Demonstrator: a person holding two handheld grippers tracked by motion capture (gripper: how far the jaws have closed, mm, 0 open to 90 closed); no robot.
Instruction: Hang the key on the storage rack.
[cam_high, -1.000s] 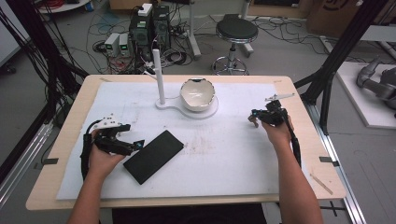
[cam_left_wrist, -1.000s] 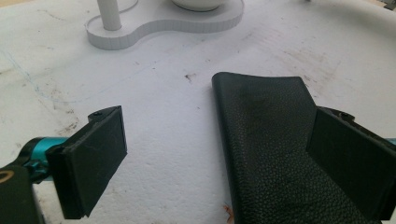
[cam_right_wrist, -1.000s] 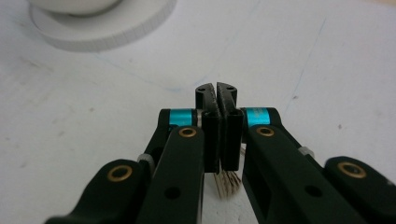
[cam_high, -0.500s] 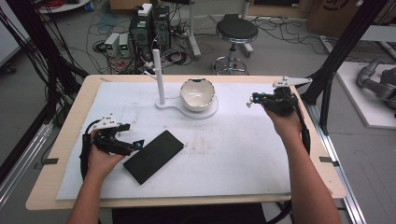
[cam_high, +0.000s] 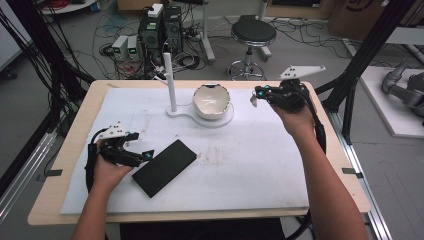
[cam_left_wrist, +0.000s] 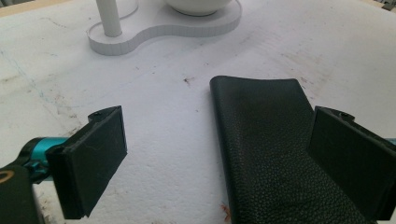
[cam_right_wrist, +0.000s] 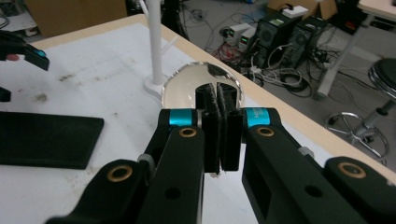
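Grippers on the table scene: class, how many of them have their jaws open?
1. The left gripper, near the table's front-left beside the black leather case, has its jaws spread wide. The right gripper, raised near the white bowl, is closed.

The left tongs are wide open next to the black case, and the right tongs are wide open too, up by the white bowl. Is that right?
Not quite. The right tongs are shut, as the right gripper view shows. The left tongs are open at the black case, and the right ones are near the white bowl.
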